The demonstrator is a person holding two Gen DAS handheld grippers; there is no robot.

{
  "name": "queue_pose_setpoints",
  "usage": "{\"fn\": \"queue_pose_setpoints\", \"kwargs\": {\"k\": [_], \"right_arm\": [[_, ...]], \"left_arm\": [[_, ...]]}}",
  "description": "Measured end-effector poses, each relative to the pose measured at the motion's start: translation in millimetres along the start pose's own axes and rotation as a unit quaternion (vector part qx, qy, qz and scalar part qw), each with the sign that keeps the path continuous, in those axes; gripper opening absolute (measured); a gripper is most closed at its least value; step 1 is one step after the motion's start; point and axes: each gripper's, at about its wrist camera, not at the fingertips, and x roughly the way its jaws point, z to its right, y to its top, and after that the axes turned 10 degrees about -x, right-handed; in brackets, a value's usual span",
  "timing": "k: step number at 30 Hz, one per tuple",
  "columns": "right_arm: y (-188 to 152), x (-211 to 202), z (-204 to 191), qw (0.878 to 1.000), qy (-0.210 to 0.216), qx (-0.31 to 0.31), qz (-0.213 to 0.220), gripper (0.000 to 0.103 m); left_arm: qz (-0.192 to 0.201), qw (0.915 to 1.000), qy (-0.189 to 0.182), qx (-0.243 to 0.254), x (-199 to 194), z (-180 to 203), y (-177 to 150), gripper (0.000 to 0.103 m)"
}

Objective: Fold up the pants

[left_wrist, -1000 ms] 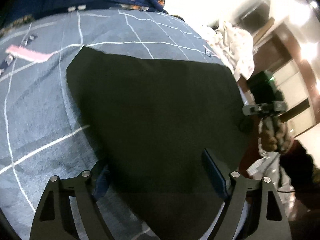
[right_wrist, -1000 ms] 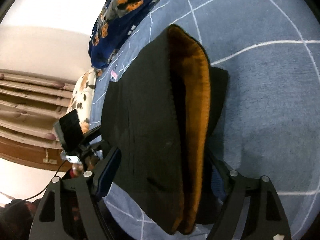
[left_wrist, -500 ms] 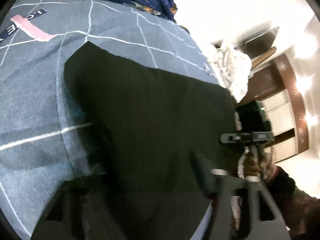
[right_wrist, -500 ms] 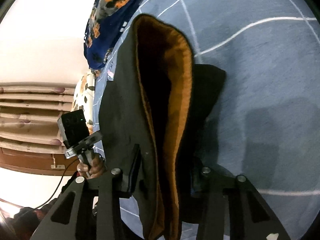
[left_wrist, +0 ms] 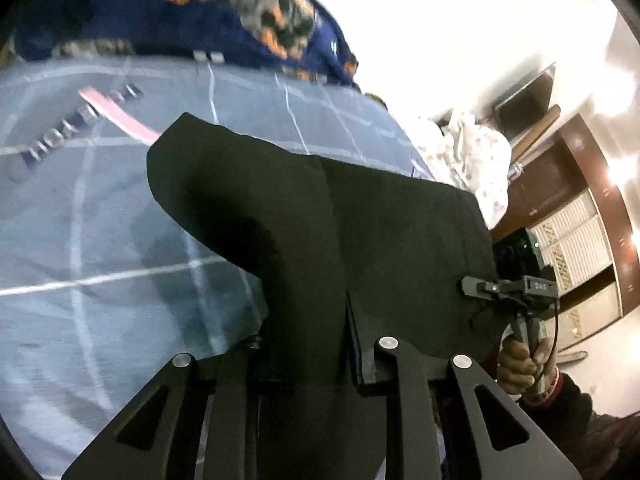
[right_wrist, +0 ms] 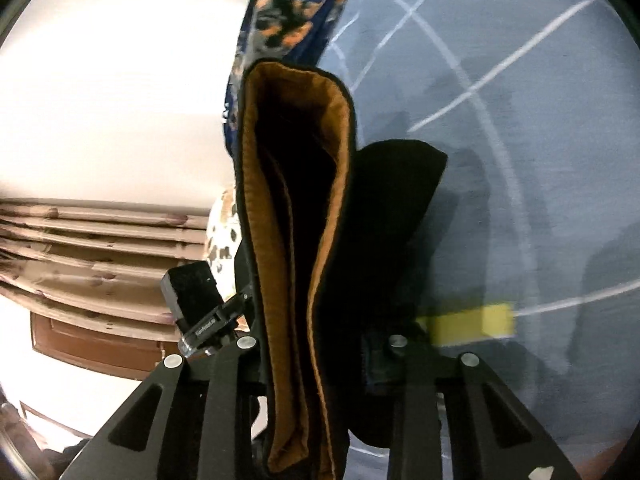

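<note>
1. where the black pants run down into the left hand-held gripper, the cloth covers the pads, so the contact itself is hidden; only the black finger frames show on either side of the bunched fabric.
2. the right hand-held gripper likewise has its pads buried behind the waistband, whose orange-brown lining stands open in front of the lens and blocks most of the view behind it.
3. a yellow patch beside the right finger is blurred, and i cannot tell what it is.
4. the printed lettering on the grey-blue bedspread is smeared and hard to read.
5. both pairs of jaws have just been closing and now stand narrow, each pinching a fold of the pants.
6. the pants hang between the two hand-held grippers, raised off the bed, with one dark corner drooping to the right in the right wrist view.
7. in the left wrist view the other hand-held gripper bites the far edge of the cloth, a hand wrapped on its handle below.
8. a dark blue flowered quilt lies bunched at the far side of the bed.
</note>
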Motion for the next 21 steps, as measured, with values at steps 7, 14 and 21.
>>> {"fn": "queue_pose_setpoints", "kwargs": {"k": [7, 14, 21], "right_arm": [[13.2, 53.4, -38.5, 0.999, 0.034, -0.014, 0.0, 0.027], [36.6, 114.9, -74.8, 0.998, 0.056, -0.029, -0.015, 0.027], [68.9, 168.4, -97.6, 0.997, 0.066, -0.036, -0.03, 0.027]], "left_arm": [[0.077, 0.9963, 0.033, -0.021, -67.0, -28.0, 18.4, 0.021], [0.127, 0.9877, 0.089, -0.019, -111.0, -52.8, 34.7, 0.021], [0.164, 0.9757, 0.146, -0.001, -136.1, -71.1, 63.9, 0.022]]}}
